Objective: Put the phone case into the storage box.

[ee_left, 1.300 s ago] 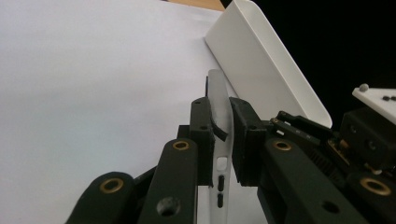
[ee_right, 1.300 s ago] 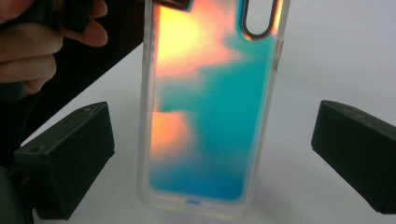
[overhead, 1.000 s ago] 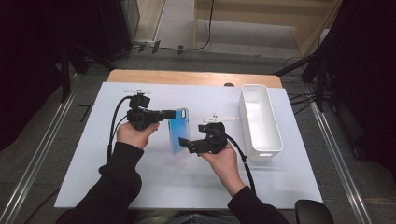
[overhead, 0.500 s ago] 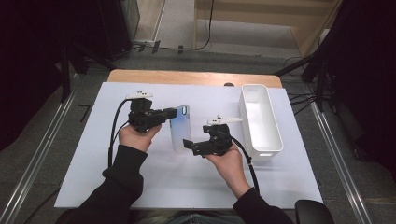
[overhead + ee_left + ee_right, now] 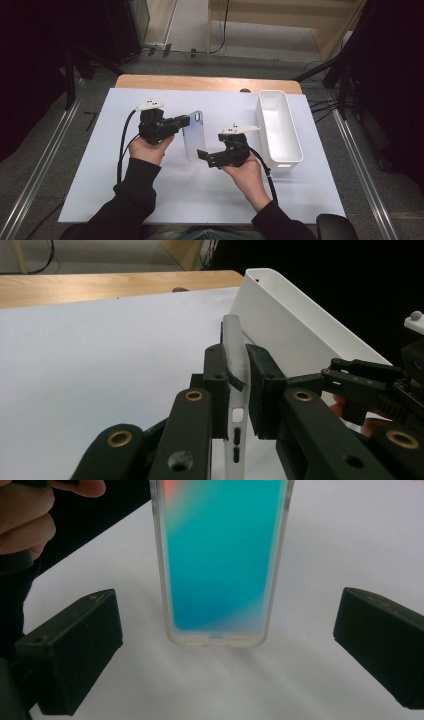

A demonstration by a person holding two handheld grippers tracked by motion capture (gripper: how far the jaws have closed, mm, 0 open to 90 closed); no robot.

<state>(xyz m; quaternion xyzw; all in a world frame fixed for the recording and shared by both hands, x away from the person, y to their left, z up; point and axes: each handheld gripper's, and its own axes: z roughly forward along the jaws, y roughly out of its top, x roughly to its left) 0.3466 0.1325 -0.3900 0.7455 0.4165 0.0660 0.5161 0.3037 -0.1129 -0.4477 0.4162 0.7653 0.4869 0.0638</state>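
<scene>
Two claws work here: my left claw (image 5: 235, 385) is clamped on the edge of a clear phone case (image 5: 193, 135), lifted above the white surface (image 5: 150, 200). My right claw (image 5: 220, 650) stands apart just short of its lower end, with the white bin (image 5: 279, 130) beyond.

clear-cased phone with teal-blue back (image 5: 220, 555) hanging between wide-apart black jaws of right gripper (image 5: 227, 645), not touched; white table sheet (image 5: 350, 540) underneath, hand (image 5: 30, 520) top left

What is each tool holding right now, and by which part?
The left tool clamps the clear-cased phone, teal screen, across its thin edges near the camera end. The right tool holds nothing: its jaws stand open around the phone's bottom end.
</scene>
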